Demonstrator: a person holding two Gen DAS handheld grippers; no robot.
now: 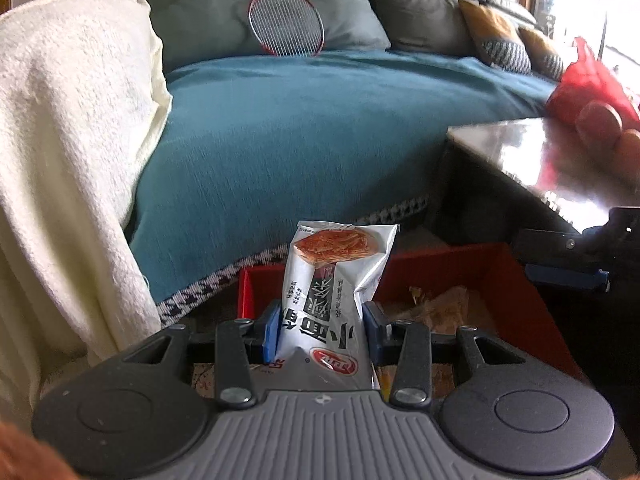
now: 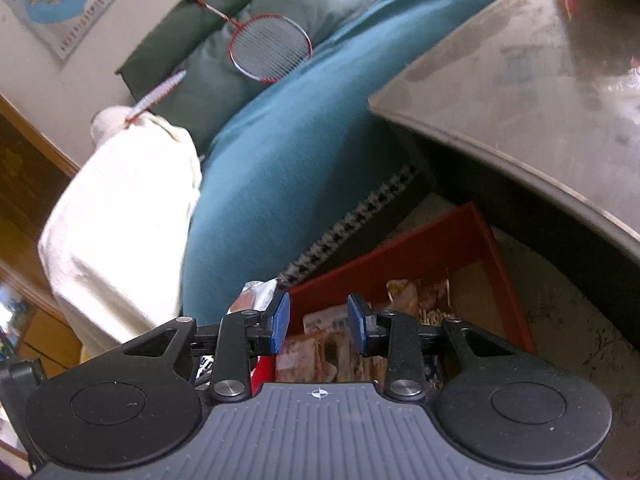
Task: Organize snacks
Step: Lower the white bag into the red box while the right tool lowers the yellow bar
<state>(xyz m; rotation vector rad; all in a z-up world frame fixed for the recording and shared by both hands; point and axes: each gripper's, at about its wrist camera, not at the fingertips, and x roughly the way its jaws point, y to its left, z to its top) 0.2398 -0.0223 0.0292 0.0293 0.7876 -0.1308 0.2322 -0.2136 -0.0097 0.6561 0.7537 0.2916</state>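
The white snack packet (image 1: 334, 292) stands upright between my left gripper (image 1: 322, 330) pads, pinched low on its body so the printed end sticks out ahead of the fingers. I hold it that way, I judge, so it can drop end-first into the red box (image 1: 516, 280) just beyond and below it. That box sits on the floor between the teal sofa (image 1: 320, 140) and the glossy table (image 1: 560, 156) — low and open-topped, an easy place to gather things, and other wrapped snacks (image 2: 416, 300) already lie in it.

My right gripper (image 2: 318, 322) hangs over the same box, jaws drawn narrow with nothing between the pads — empty, I'd say, and kept clear to one side so the packet has room. A badminton racket (image 1: 286, 26) leans on the sofa cushions, well apart from all this.
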